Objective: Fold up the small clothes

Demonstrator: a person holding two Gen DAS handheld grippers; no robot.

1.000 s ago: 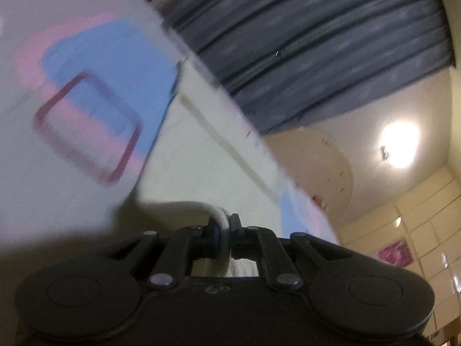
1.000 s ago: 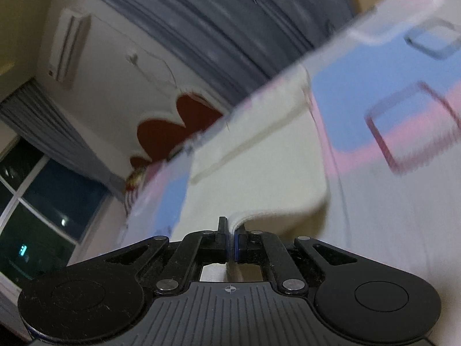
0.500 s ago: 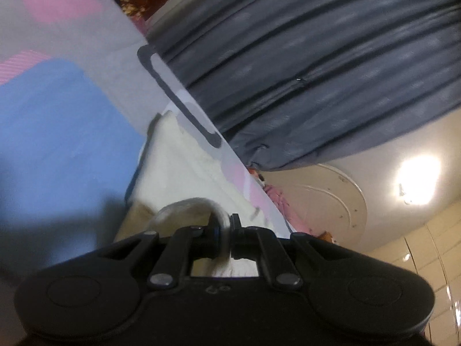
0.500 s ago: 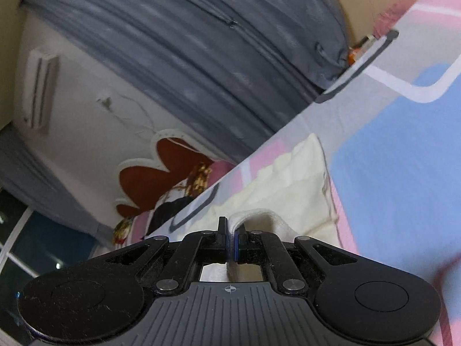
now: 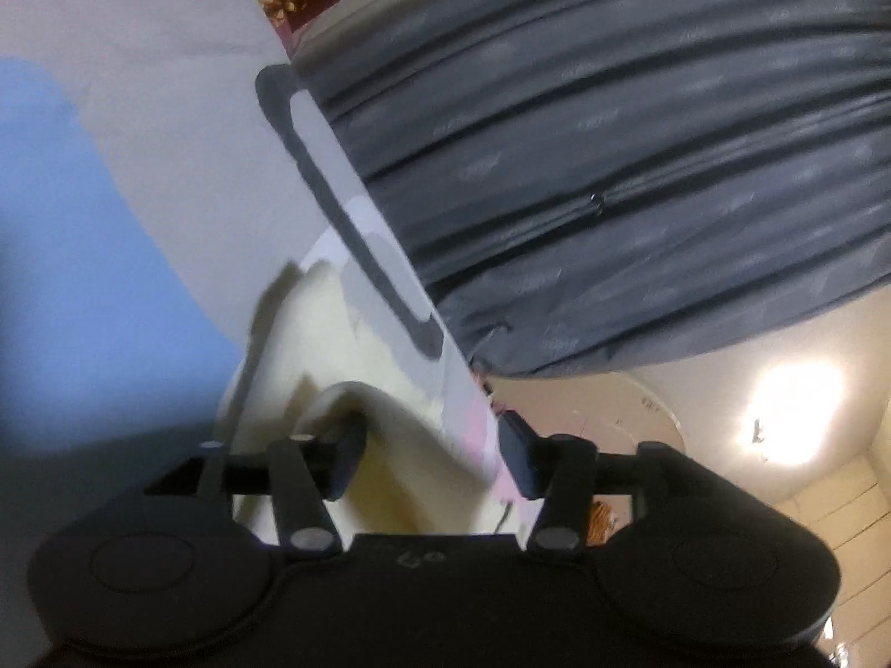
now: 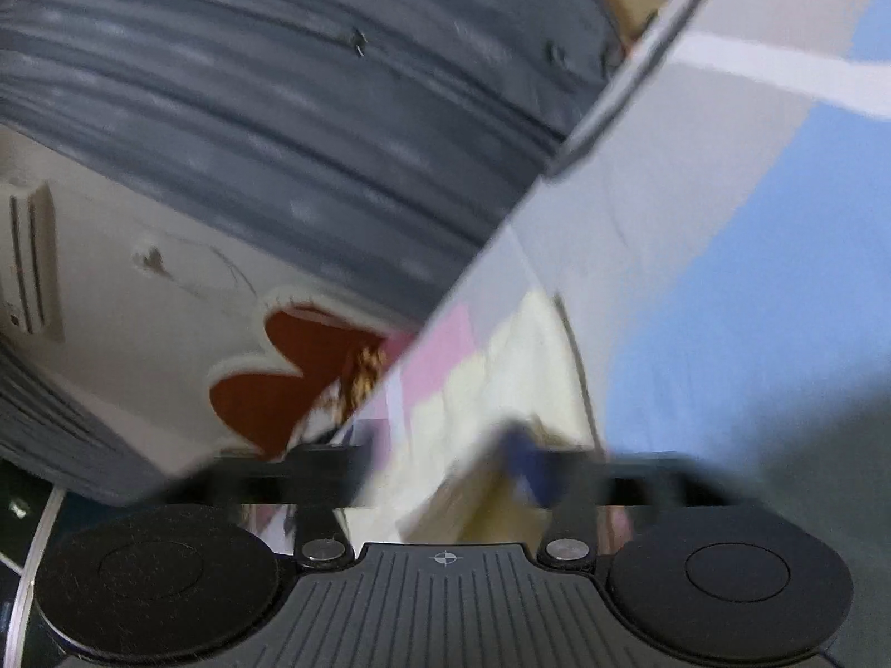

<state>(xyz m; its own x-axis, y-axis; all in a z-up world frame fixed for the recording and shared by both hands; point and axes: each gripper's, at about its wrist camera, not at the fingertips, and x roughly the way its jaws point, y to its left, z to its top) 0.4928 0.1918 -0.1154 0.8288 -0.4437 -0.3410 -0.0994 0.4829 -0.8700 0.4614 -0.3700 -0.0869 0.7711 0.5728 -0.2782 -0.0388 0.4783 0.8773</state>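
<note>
A small cream garment (image 5: 312,356) lies on the patterned bedsheet (image 5: 100,256). In the left wrist view my left gripper (image 5: 431,459) is open, its jaws wide apart, with a raised fold of the cream cloth between and just ahead of them. In the right wrist view the same cream garment (image 6: 501,378) lies ahead of my right gripper (image 6: 445,467), which is open too; its fingers are blurred by motion. Neither gripper holds the cloth.
The sheet has blue, pink and grey blocks (image 6: 752,306). A grey curtain (image 5: 612,139) hangs behind the bed's far edge. A red flower-shaped wall decoration (image 6: 278,378) and an air conditioner (image 6: 28,261) show at the left. A ceiling lamp (image 5: 791,406) glows.
Both grippers were shut on the garment's edge and have opened, letting the cloth go. The garment has dropped onto the sheet, and both views have tilted lower toward the bed.
</note>
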